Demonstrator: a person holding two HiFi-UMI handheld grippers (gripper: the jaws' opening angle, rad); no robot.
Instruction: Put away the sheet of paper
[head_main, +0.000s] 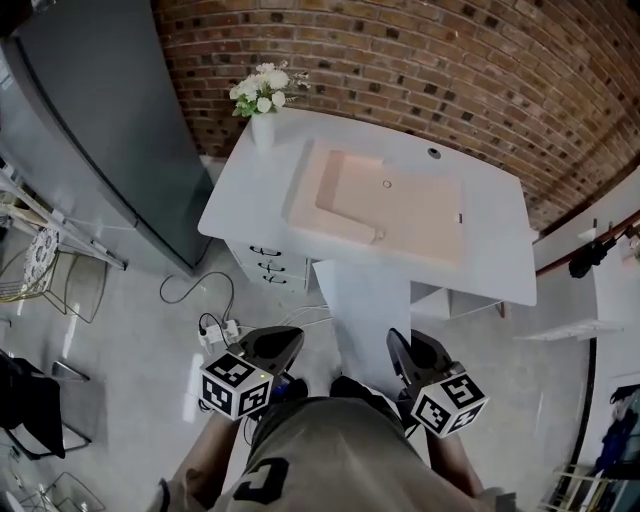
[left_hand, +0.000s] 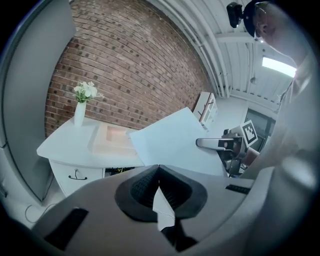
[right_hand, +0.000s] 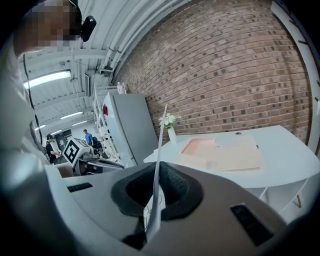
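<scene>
A white sheet of paper (head_main: 362, 305) hangs between my two grippers, in front of the desk. My left gripper (head_main: 288, 342) is shut on the sheet's left edge, and the paper (left_hand: 175, 142) spreads out beyond its jaws (left_hand: 159, 187). My right gripper (head_main: 399, 348) is shut on the right edge. In the right gripper view the sheet (right_hand: 160, 145) shows edge-on, rising from the closed jaws (right_hand: 152, 200). A pale pink open folder (head_main: 385, 205) lies flat on the white desk (head_main: 490, 185), ahead of both grippers.
A white vase of flowers (head_main: 263, 100) stands at the desk's far left corner. Drawers (head_main: 268, 265) sit under the desk's left side. A tall grey cabinet (head_main: 100, 120) stands to the left, with cables and a power strip (head_main: 218, 330) on the floor. A brick wall (head_main: 420, 60) runs behind.
</scene>
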